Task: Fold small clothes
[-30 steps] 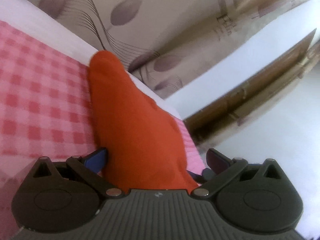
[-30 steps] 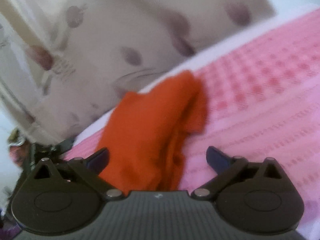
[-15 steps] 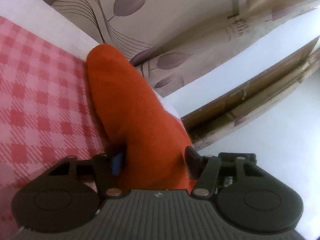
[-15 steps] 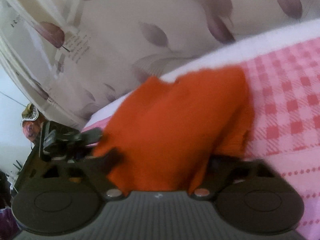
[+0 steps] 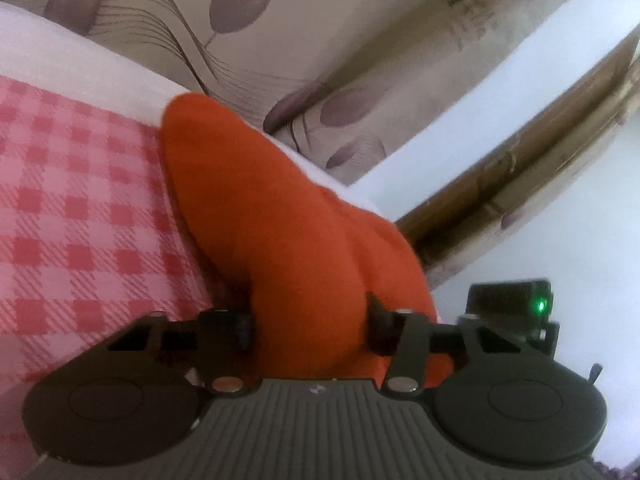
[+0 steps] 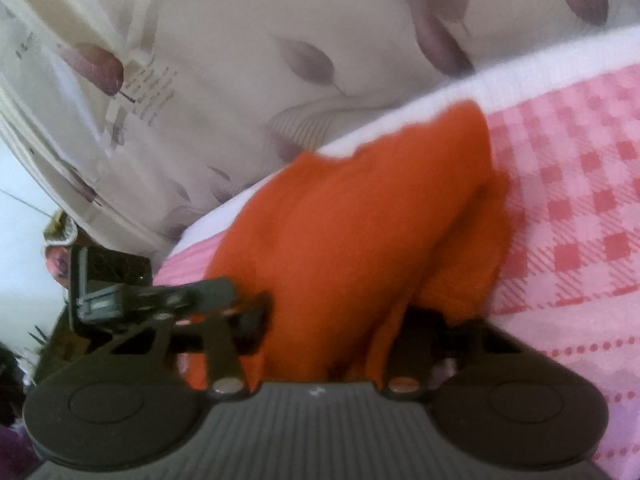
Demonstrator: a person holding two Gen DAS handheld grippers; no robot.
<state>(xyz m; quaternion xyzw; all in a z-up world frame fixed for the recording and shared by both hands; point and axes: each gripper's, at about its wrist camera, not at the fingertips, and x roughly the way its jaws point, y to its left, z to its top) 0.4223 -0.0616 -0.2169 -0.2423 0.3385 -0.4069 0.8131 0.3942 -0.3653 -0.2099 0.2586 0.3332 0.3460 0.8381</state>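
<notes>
Orange garment (image 5: 280, 216) — your left gripper (image 5: 308, 320) and right gripper (image 6: 332, 320) each clamp it over the checked sheet (image 5: 72, 208); curtain (image 6: 280, 40) print unreadable.

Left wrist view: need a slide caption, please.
Left gripper shut on orange garment lying on pink checked cloth.

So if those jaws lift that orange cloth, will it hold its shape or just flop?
Probably flop: the orange cloth already bunches and folds between both sets of jaws. It looks soft and thin, so likely light. On the checked bedcover it would probably drag and wrinkle rather than slide.
</notes>
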